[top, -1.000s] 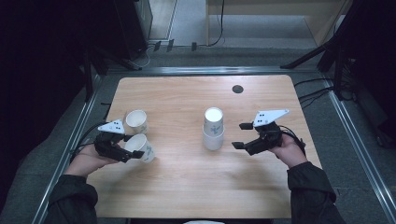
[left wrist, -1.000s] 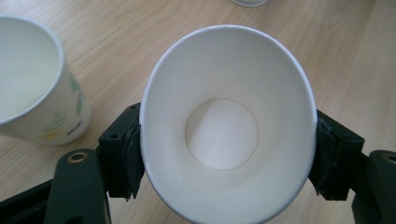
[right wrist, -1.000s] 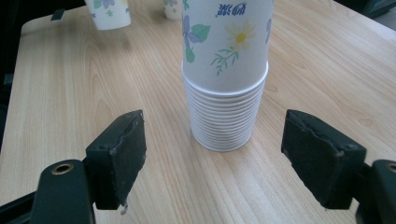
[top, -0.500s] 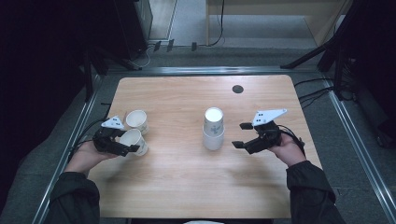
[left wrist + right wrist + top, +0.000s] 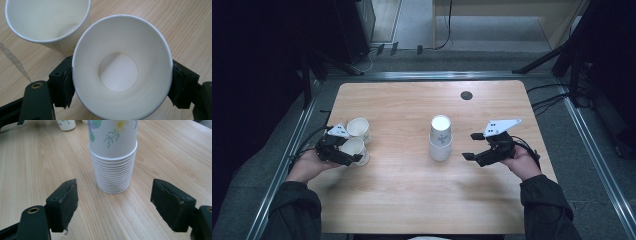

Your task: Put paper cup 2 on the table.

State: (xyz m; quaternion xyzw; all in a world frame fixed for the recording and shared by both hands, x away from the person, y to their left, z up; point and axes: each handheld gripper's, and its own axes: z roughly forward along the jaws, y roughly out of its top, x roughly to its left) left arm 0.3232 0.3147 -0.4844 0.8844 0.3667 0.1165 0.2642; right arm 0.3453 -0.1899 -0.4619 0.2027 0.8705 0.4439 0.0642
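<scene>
Left gripper view: cup (image 5: 120, 72) interior | right gripper view: flowered stack (image 5: 113, 157)

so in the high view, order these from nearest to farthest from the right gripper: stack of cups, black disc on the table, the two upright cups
From the right gripper:
1. stack of cups, just to its left
2. black disc, toward the far edge
3. two upright cups, far left, one between the left gripper's jaws

Two paper cups (image 5: 357, 140) crowd the tabletop's (image 5: 412, 210) left edge, touching or nearly. Cup stack (image 5: 441, 139) blocks the centre, right gripper (image 5: 468, 146) just beside it. Wide free lanes: near half, far half, between cups and stack.
</scene>
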